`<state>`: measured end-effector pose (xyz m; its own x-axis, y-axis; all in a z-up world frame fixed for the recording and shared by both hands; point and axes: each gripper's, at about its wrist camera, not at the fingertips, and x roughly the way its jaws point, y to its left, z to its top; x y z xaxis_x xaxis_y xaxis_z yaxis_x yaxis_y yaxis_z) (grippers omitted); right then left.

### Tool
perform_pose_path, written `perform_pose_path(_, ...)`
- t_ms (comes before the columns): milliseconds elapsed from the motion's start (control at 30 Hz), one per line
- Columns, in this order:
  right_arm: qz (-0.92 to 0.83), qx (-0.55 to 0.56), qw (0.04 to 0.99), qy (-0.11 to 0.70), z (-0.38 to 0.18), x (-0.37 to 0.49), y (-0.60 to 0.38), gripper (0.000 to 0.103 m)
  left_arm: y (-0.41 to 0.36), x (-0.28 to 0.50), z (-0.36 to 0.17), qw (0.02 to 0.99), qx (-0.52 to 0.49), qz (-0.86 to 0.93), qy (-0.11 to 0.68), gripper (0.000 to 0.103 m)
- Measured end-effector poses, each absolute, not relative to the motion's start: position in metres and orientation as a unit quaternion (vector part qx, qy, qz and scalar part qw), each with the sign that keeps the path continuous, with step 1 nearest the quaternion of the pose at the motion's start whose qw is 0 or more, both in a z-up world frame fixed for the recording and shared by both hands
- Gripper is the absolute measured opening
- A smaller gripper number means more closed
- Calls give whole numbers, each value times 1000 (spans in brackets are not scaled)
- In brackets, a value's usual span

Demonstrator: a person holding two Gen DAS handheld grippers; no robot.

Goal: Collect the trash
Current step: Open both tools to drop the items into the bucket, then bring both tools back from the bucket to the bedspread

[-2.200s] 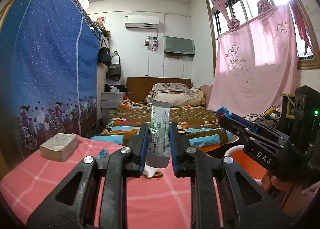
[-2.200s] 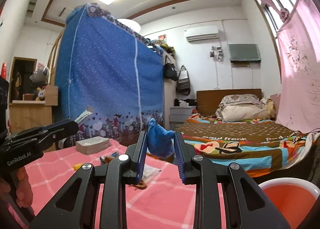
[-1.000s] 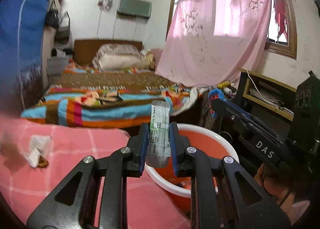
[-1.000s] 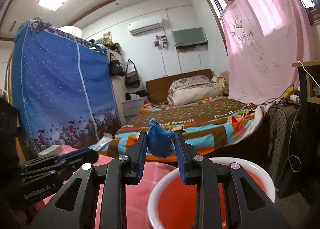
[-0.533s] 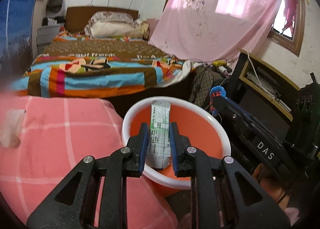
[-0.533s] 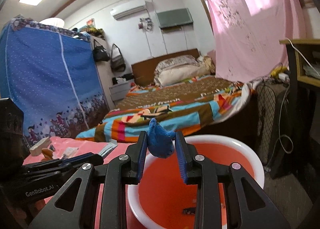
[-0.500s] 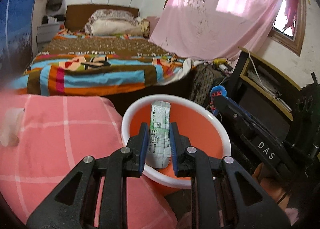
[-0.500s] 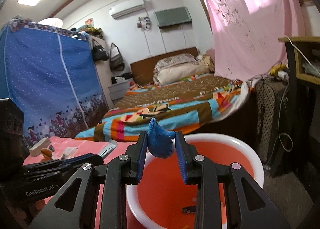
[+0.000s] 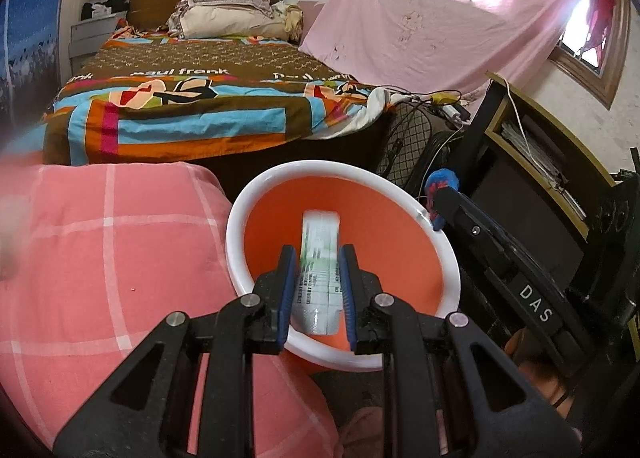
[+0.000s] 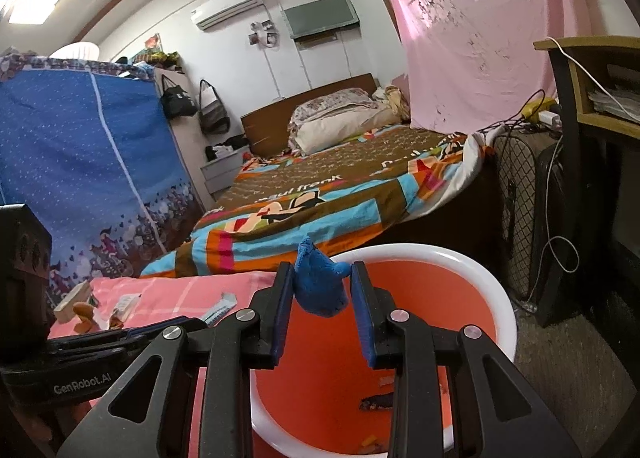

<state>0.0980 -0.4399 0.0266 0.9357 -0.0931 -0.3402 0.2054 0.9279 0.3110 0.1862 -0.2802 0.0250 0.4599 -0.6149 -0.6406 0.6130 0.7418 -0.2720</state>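
Left hand-held gripper (image 9: 318, 294) clenched on white wrapper (image 9: 319, 270), right hand-held gripper (image 10: 323, 312) on blue wad (image 10: 320, 288); both over orange bin (image 9: 240, 234), apparently for dropping.

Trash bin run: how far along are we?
Done: some scraps already lie in the orange bin. In hand: left claw holds a wrapper and right claw blue trash, both over the bin. Left: release them, then clear the litter on the pink cloth.

left gripper (image 9: 318, 290) angled downward, clamped, right gripper (image 10: 322, 296) clamped
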Motion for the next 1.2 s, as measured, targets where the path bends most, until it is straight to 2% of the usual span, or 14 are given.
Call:
perform_pose_path(100,-80,178,966,167,25,99,-442,31,-282,189,24,852,-3,-358,382,27)
perform_pose_path(133,-81,179,966,168,24,99,-442,36,-282,190,24,852,-4,-357,383,27)
perform_pose_path(333,-89,182,966,160,25,96,-446,46,-277,190,26,859,-19,-349,373,39)
perform_pose_path(533,-96,177,969,143,30,92,-446,47,-260,191,31,878,-38,-327,348,53)
perform_pose_path(600,-100,172,971,136,32,91,-443,52,-251,192,34,885,-47,-317,337,59)
perform_pose_path(633,-101,171,971,132,33,91,-442,60,-246,191,37,890,-51,-311,330,60)
perform_pose_path(667,-101,169,972,126,35,90,-440,69,-242,192,38,893,-54,-307,325,64)
perform_pose_path(733,-100,168,974,116,37,89,-438,73,-232,191,42,901,-60,-297,311,71)
perform_pose_path(800,-98,163,976,107,41,90,-434,76,-221,191,46,909,-66,-286,294,85)
perform_pose_path(900,-91,159,979,89,47,90,-425,86,-202,188,52,925,-74,-263,265,102)
perform_pose_path(967,-84,157,981,77,50,91,-419,103,-190,187,54,936,-85,-239,245,103)
perform_pose_path(1200,-57,142,987,43,57,99,-393,103,-141,183,55,960,-100,-172,197,103)
